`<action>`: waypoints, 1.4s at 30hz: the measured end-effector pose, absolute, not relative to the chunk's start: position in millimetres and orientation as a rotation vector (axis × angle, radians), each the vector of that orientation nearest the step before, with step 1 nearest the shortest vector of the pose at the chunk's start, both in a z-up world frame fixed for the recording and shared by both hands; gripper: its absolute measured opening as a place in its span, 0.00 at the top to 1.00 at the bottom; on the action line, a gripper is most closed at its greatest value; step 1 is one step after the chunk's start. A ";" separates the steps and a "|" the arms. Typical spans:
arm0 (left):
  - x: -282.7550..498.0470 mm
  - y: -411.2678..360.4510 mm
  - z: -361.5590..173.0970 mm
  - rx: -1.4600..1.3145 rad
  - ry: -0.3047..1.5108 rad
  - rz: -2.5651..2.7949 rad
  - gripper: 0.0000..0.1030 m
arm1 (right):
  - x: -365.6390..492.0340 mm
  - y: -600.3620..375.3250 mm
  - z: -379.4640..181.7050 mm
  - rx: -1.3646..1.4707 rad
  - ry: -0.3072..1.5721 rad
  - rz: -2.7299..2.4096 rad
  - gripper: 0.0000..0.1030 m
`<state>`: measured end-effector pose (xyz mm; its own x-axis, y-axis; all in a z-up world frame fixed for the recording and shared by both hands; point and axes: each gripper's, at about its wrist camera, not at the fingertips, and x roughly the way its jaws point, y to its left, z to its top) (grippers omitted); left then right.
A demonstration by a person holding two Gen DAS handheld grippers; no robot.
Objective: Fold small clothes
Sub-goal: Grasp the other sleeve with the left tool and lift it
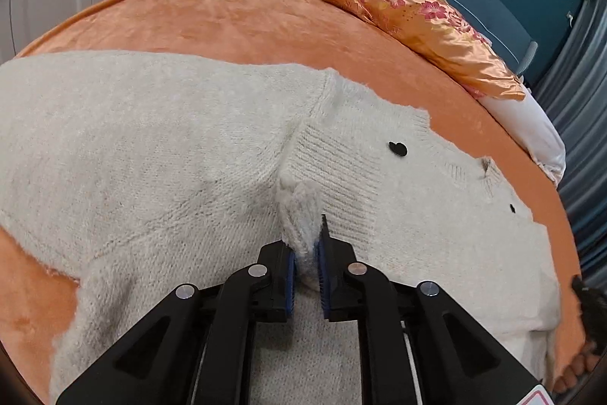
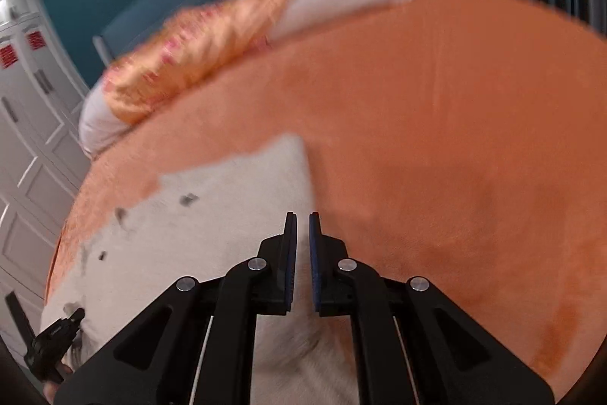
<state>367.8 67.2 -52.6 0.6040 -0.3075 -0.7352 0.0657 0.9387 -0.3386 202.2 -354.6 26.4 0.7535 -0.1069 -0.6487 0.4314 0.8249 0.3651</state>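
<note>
- Sweater (image 1: 170, 147), cream knit with small dark buttons (image 1: 397, 148), lies spread on the orange bed (image 1: 235, 14); it covers most of the near half of the bed in the left wrist view.
- Left gripper (image 1: 306, 253): jaws nearly closed, pinching a fluffy tuft of cream knit between the blue pads; the tuft stands up from the garment beside a ribbed band, likely a cuff (image 1: 334, 169) or hem.
- That ribbed piece lies over the sweater body, so a sleeve looks already brought inward; I can't tell for sure which part it is.
- Right gripper (image 2: 302, 245): jaws close together with a thin slit between them; nothing seen gripped. The view is motion-blurred, so whether a thin edge of cloth is caught I can't tell.
- Right gripper hangs over the sweater's (image 2: 212, 238) far corner, right at its edge with the bare bed (image 2: 455, 139).
- Progress, my judgement: early to middle. Garment is flat and one part seems folded in; no compact bundle yet.
- Left to do: finish placing the pinched part, fold the other side, then fold the body in half or thirds.
- Pillow (image 1: 409, 10) with floral satin cover sits at the far edge of the bed, well apart from the sweater.
- No other clothes visible in either view.
</note>
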 end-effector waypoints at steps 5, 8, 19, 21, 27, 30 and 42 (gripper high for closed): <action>361.3 62.2 -56.6 -0.279 0.877 -0.217 0.87 | 218.5 -312.5 -12.4 0.322 0.874 -0.260 1.00; 362.0 68.8 -56.9 -0.288 0.869 -0.217 0.86 | 199.8 -337.5 -12.3 0.495 0.801 -0.321 1.00; 330.8 112.3 -47.7 -0.428 0.845 -0.183 0.80 | 209.2 -324.6 -29.6 0.380 0.823 -0.352 1.00; 317.8 136.3 -46.4 -0.480 0.858 -0.179 0.80 | 199.9 -325.5 -29.9 0.397 0.813 -0.342 1.00; 283.6 228.5 -16.8 -0.489 0.803 -0.036 0.58 | 197.2 -323.0 -28.9 0.370 0.807 -0.354 1.00; 280.2 302.1 -7.7 -0.576 0.749 0.117 0.37 | 198.4 -321.5 -29.3 0.353 0.809 -0.361 1.00; 323.9 461.4 -34.4 -0.968 0.723 0.364 0.45 | 198.7 -318.6 -30.5 0.338 0.811 -0.369 1.00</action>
